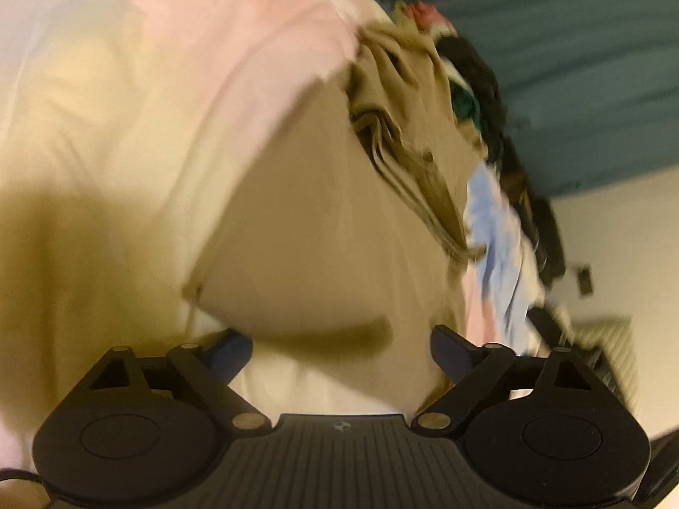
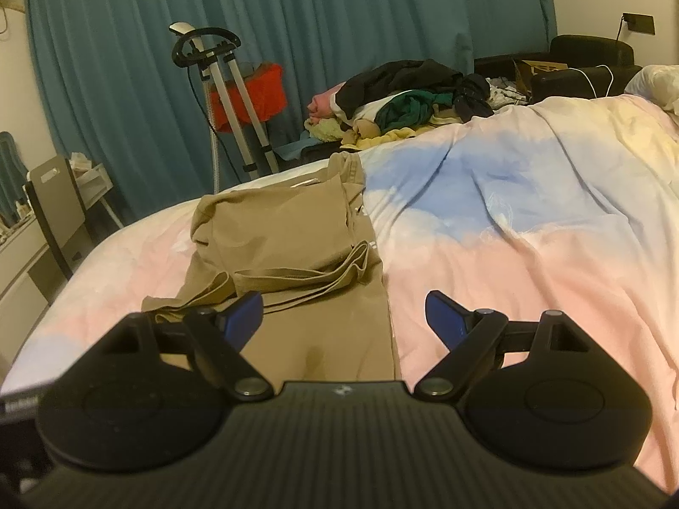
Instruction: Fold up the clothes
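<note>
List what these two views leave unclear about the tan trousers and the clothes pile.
- Tan trousers, right wrist view: near end hidden behind the right gripper.
- Tan trousers, left wrist view: motion blur smears the folds; the left gripper covers the lower edge.
- Clothes pile, right wrist view: the garments overlap, so they cannot be counted.
- Clothes pile, left wrist view: blurred, tilted, partly behind the trousers.

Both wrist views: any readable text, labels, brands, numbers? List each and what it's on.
None can be read.
Cardboard box at the far side of the bed: a dark printed mark, too small and blurred to read.
Dark strip at the lower left edge of the right wrist view: pale lettering, blurred, unreadable.
Tan trousers: no legible tag.
Left wrist view: motion-blurred, no text visible.
</note>
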A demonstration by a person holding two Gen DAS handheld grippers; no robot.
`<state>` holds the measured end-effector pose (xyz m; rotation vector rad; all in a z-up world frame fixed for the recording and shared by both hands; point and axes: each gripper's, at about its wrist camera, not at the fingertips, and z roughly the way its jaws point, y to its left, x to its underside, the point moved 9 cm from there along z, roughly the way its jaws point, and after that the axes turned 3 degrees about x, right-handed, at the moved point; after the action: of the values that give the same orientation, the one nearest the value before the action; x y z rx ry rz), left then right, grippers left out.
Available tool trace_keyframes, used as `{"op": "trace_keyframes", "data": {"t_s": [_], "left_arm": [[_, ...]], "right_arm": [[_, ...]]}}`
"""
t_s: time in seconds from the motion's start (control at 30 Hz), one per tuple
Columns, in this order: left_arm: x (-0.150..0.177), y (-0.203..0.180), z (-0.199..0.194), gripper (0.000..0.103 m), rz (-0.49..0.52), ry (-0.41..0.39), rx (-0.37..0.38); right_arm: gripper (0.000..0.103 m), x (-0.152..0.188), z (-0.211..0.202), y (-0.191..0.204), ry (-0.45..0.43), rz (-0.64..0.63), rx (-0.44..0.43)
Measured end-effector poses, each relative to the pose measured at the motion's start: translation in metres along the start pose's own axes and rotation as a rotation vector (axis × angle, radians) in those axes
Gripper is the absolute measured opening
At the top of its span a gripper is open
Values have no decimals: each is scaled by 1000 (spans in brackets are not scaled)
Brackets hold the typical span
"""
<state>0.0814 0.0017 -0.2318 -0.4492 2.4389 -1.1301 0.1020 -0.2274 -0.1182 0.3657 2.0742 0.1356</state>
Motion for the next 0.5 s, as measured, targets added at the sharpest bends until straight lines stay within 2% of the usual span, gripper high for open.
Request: {"op": "trace_keyframes", "data": {"t_s": [0.1,0.2,0.27,0.33,0.5], "left_arm": [[-9,9,0,69,-59,-44,7],[-13,13,-2,51,-74,-69,-3],[-13,11,-4,33,-65,-92,-1],[-14,7,-8,20,-55,-112,27],[-17,0,-13,18,-48,-132,94]], "right_arm": [[85,1,-1,0,3,0,0],[85,0,-2,0,1,1,-1],[85,0,-3,0,-2,3,-1],[85,-1,-4,-1,-5,7,0],[85,-3,-4,-3,-5,21,-5]]}}
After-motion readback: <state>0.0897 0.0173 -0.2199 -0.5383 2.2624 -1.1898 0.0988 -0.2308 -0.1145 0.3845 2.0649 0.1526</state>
